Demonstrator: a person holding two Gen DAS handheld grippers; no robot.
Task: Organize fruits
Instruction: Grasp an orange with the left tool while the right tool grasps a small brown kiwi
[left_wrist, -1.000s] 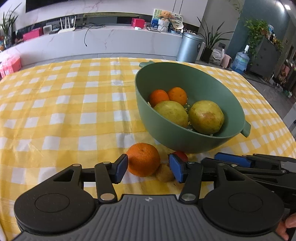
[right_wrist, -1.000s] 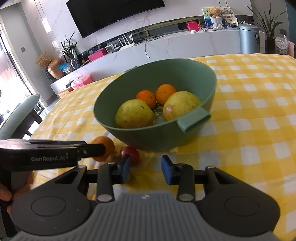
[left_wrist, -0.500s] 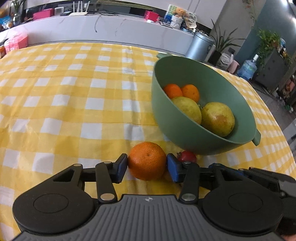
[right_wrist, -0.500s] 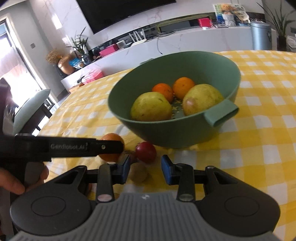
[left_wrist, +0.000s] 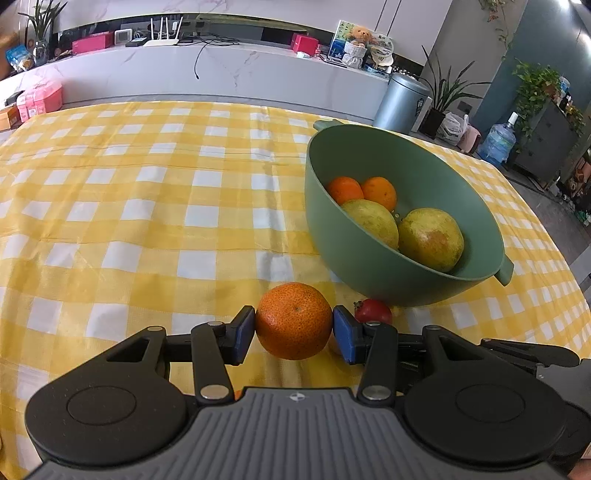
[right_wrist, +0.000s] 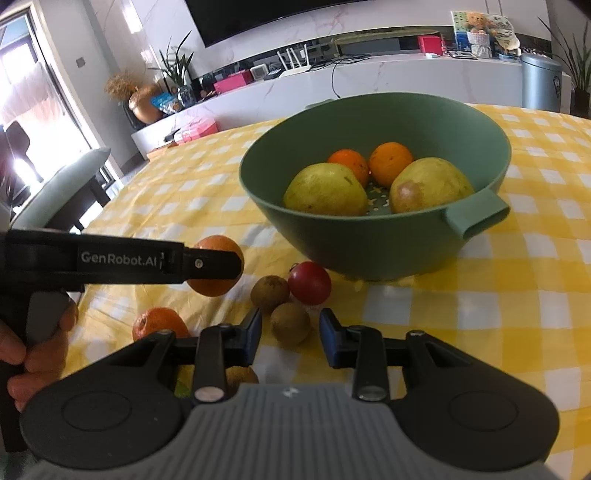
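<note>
1. Left gripper (left_wrist: 294, 329): blue pads pinch an orange (left_wrist: 294, 320) from both sides, low centre of the left wrist view. In the right wrist view the fruit sits at centre left, apparently lifted off the cloth.
2. Second small orange (right_wrist: 159, 324) lies on the yellow checked tablecloth (left_wrist: 110, 206), lower left of the right wrist view.
3. Right gripper (right_wrist: 290, 336): jaws spread, a brown kiwi (right_wrist: 290, 324) between the pads, contact unclear. Another kiwi (right_wrist: 269, 294) and a red fruit (right_wrist: 309, 283) just behind.
4. Green bowl (right_wrist: 373, 240), centre right, holds two pears and two oranges.
</note>
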